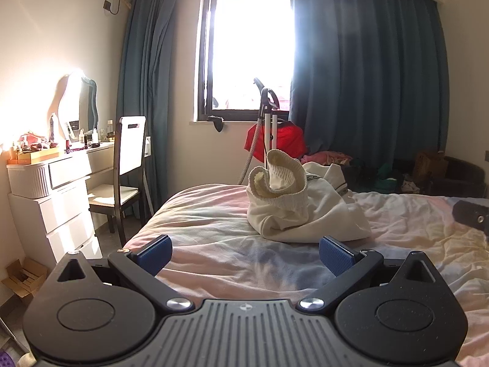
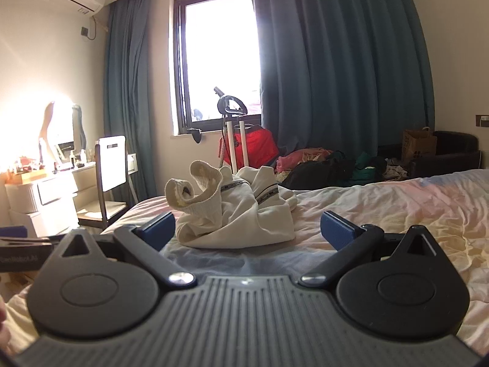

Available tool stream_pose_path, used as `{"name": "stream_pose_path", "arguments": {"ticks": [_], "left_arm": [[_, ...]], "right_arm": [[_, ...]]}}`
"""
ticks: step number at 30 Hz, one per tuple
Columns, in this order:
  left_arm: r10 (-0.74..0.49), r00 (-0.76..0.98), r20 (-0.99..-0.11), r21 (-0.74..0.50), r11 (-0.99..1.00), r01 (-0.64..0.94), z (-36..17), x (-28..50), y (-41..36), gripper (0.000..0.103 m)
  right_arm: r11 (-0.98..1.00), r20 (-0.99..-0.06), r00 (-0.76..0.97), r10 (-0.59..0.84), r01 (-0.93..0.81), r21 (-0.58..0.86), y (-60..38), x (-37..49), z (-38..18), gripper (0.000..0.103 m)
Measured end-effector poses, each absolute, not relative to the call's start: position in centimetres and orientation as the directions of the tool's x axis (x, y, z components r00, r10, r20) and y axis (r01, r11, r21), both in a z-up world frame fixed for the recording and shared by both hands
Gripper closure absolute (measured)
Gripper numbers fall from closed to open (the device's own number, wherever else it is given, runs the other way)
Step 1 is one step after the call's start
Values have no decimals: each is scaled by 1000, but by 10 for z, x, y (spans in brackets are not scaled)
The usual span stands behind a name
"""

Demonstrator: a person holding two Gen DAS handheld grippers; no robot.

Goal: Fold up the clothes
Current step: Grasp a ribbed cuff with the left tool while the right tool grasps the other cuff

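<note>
While both claws hover wide and empty over the bed (image 1: 214, 220), the left claw (image 1: 244, 253) should take the cream garment (image 1: 293, 211) by its ribbed hem; the right claw (image 2: 247, 229), just short of the heap, should pinch one layer at the opposite edge.

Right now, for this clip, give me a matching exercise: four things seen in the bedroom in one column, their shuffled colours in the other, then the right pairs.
Things:
1. crumpled sweatshirt on the bed
2. curtains
3. bag under the window
4. gripper pads

Colours:
A. red
B. blue, textured
C. cream white
D. dark teal-blue

Pairs: 1-C, 2-D, 3-A, 4-B
</note>
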State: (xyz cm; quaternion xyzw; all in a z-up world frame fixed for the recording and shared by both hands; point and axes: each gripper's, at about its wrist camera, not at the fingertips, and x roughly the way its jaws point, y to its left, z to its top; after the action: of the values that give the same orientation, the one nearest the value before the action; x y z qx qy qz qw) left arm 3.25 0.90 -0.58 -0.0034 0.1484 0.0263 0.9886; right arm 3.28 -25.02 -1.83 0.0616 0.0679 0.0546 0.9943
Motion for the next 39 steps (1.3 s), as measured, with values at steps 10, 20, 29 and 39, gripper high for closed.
{"name": "stream_pose_path", "arguments": {"ticks": [10, 20, 29, 39], "left_arm": [[33, 920, -391, -136, 986, -93, -16, 206, 6, 0], [158, 875, -458, -146, 958, -249, -57, 398, 11, 4], [53, 917, -396, -181, 974, -134, -89, 480, 29, 27], [-66, 924, -375, -291, 955, -50, -71, 471, 17, 82]], "right_arm": [[967, -137, 984, 112, -76, 244, -284, 46, -30, 95], [949, -226, 971, 79, -3, 316, -308, 110, -78, 94], [923, -381, 917, 118, 40, 383, -315, 176, -134, 93], [913, -374, 915, 155, 12, 408, -308, 182, -151, 93]]}}
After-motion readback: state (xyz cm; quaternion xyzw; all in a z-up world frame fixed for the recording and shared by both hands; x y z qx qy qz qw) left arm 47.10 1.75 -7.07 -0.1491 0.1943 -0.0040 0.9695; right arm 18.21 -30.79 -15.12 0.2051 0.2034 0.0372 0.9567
